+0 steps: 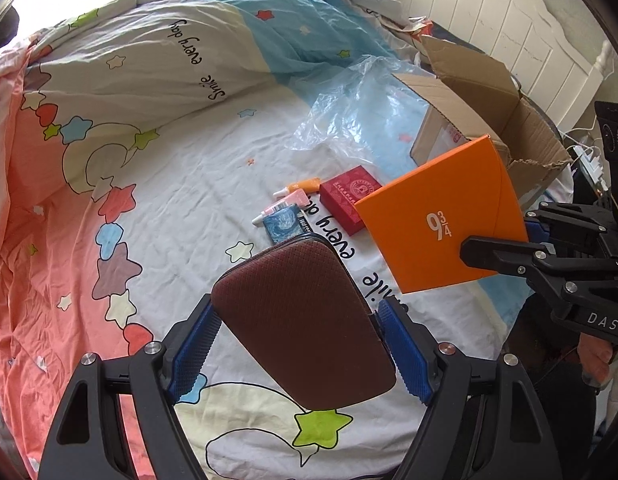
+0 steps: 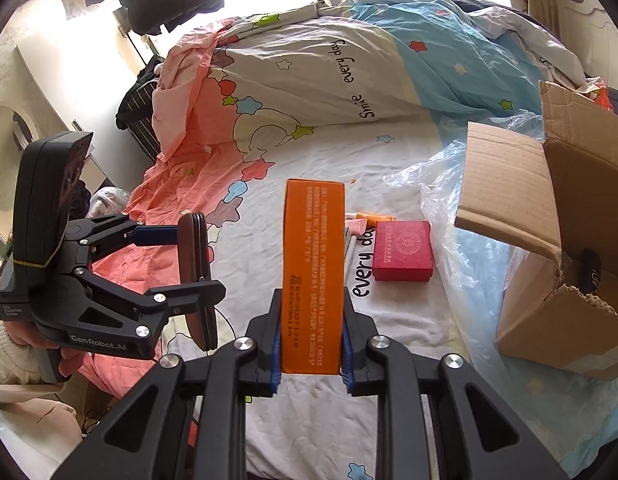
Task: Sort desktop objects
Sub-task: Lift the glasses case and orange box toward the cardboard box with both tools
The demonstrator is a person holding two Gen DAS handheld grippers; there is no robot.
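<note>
On the bed (image 1: 197, 184), the tubes (image 1: 293, 196) lie left of the small box (image 1: 351, 200); the carton (image 2: 565, 264) stands at the right edge.

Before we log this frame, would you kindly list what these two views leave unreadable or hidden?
- Open cardboard box: its inside is blocked by its own flap in the right wrist view, and by the flat orange box in the left.
- Fine print on the orange box's edge: too small.
- Small tubes beside the red square box: labels too small; partly hidden in the right wrist view.

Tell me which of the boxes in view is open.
The brown cardboard box at the right is open, flaps raised. The red box lies closed on the bedsheet, and the orange box is closed in the right gripper.
</note>
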